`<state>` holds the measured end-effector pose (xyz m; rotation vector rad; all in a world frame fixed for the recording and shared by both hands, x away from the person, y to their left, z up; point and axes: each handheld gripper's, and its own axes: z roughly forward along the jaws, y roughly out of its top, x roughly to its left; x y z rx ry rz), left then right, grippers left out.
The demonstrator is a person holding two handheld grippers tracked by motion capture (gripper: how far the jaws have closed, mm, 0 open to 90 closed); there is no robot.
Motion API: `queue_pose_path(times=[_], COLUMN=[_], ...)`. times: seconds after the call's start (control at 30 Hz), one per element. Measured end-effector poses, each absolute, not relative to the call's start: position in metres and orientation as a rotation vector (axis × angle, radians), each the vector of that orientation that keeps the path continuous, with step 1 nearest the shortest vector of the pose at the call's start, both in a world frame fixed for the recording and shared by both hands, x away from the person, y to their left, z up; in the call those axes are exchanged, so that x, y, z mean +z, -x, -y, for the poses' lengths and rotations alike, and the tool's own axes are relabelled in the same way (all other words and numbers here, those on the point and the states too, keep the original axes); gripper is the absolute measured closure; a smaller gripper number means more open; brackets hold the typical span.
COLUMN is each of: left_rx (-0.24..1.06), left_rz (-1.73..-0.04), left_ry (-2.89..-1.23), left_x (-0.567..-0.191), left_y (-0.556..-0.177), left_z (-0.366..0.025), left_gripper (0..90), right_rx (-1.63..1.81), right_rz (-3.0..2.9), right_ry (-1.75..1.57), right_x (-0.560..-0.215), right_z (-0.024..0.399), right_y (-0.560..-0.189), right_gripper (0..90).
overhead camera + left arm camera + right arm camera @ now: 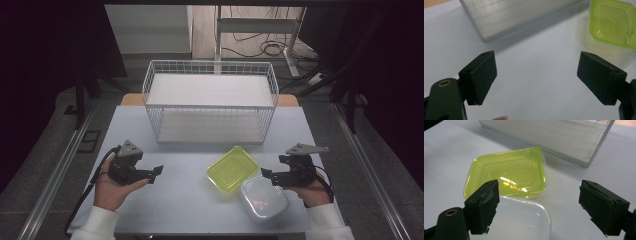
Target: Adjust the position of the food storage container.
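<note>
Both grippers, left gripper (156, 171) and right gripper (266, 175), gape wide and empty at lower frame; green container (233, 168) and white container (263, 198) sit untouched, wire basket (210, 67) apparently unfilled.

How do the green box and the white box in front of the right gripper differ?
The green box is see-through yellow-green; the white box is milky and cloudy. The green box lies farther up the table, nearer the wire rack, while the white box sits closest to the right gripper. The two boxes touch or overlap at one corner. Both are shallow, rounded rectangles lying flat, and neither is held.
</note>
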<state>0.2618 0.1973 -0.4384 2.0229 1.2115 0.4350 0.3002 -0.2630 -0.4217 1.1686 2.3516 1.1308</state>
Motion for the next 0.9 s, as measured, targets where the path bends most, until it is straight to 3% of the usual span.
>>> queue_pose_path(times=[0.4,0.9], left_rx=[0.443,0.407], left_rz=[-1.192,-1.222], left_ry=[-2.07,-2.01], left_x=[-0.443,-0.438], left_y=[-0.258,-0.253], left_z=[-0.192,-0.195], left_gripper=[15.3,15.1], right_rx=[1.109,1.105], right_rz=[-2.335,-2.421], right_ry=[-1.175,-1.137], right_x=[-0.416,-0.413], right_z=[0.266,0.25], right_y=[-0.305,-0.301], right_gripper=[20.0,27.3])
